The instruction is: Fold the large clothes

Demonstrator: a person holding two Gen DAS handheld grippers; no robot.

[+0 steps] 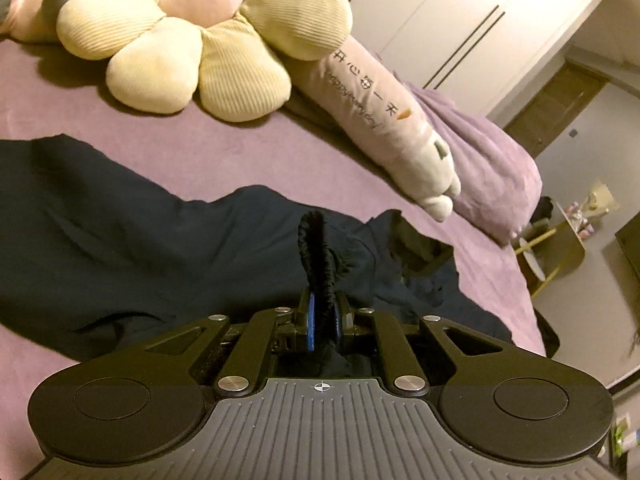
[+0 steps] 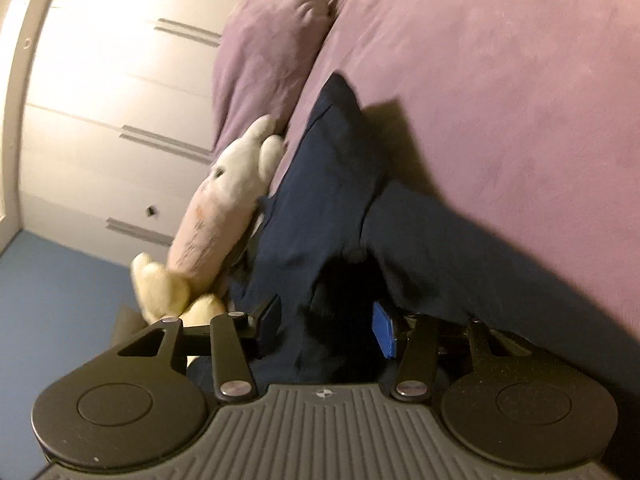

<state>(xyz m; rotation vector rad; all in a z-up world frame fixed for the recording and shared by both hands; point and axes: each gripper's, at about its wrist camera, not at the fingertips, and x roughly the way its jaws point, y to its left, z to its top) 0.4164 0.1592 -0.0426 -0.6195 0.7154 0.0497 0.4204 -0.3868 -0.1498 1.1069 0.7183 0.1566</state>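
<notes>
on the purple bed sheet (image 1: 224,160) lies the large dark navy cloth garment (image 1: 100,240), spread for folding. left gripper (image 1: 324,316) pinches its gathered black edge (image 1: 316,256), likely to lift it. right gripper (image 2: 326,326) gapes wide around navy cloth. no containers visible.

Home bedroom: bed w/ purple sheet (image 1: 224,160), yellow flower cushion (image 1: 192,36), long pink plush bolster (image 1: 372,112), purple pillow (image 2: 268,60), white wardrobe doors (image 1: 460,20), wooden door (image 1: 556,104) beyond.
</notes>
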